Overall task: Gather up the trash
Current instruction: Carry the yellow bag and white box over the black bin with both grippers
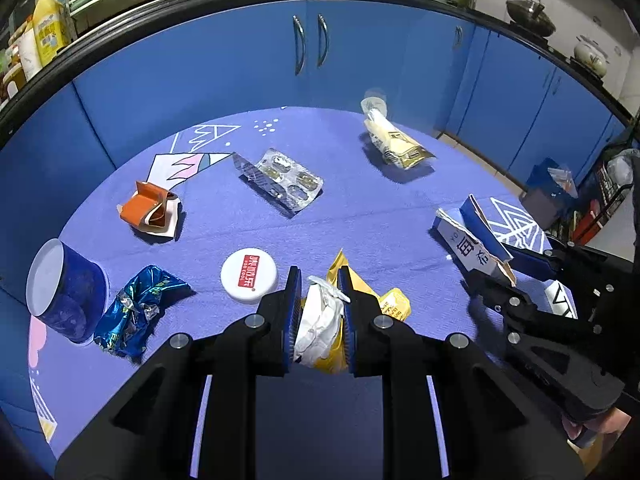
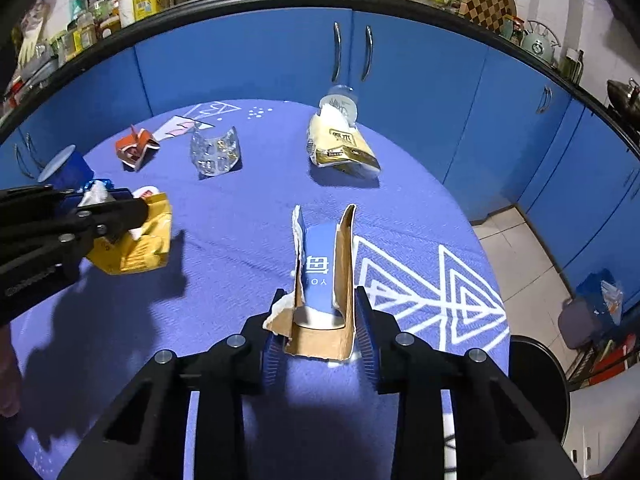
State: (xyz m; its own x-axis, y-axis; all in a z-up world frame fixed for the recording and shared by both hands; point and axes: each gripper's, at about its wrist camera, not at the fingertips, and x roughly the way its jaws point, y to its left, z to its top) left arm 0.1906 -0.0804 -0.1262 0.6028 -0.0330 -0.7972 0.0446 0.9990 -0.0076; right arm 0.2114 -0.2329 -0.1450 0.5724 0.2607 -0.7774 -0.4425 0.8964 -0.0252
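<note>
My left gripper is shut on a yellow wrapper with white tissue and holds it over the purple tablecloth; it also shows in the right wrist view. My right gripper is shut on a torn blue carton, which also shows in the left wrist view. Loose trash lies on the table: an orange carton, a blister pack, a cream packet, a blue foil wrapper, a white lid and a blue cup.
Blue cabinets ring the far side of the round table. A black stool and tiled floor lie to the right. A blue bin with bags stands by the cabinets on the right.
</note>
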